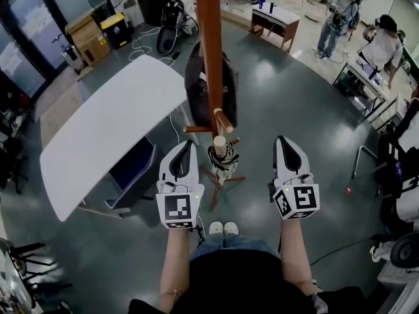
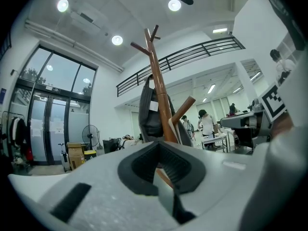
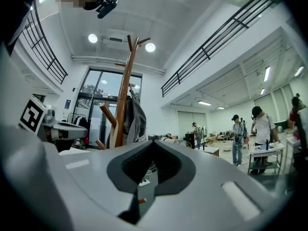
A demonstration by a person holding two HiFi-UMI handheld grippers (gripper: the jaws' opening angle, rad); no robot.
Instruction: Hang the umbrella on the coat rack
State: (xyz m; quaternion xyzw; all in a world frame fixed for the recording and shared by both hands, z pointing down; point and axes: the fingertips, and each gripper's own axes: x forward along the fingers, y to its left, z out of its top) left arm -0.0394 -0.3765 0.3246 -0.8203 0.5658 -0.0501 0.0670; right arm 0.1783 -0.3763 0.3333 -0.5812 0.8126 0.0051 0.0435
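Only overhead is the umbrella [image 1: 221,161] plain — against the coat rack [image 1: 211,57].

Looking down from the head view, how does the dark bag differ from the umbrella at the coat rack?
The dark bag is bulky; the umbrella is small and folded. The bag hangs high on the coat rack; the umbrella sits lower, by the lower pegs. The bag is plain dark; the umbrella is patterned. Both hug the rack's pole.
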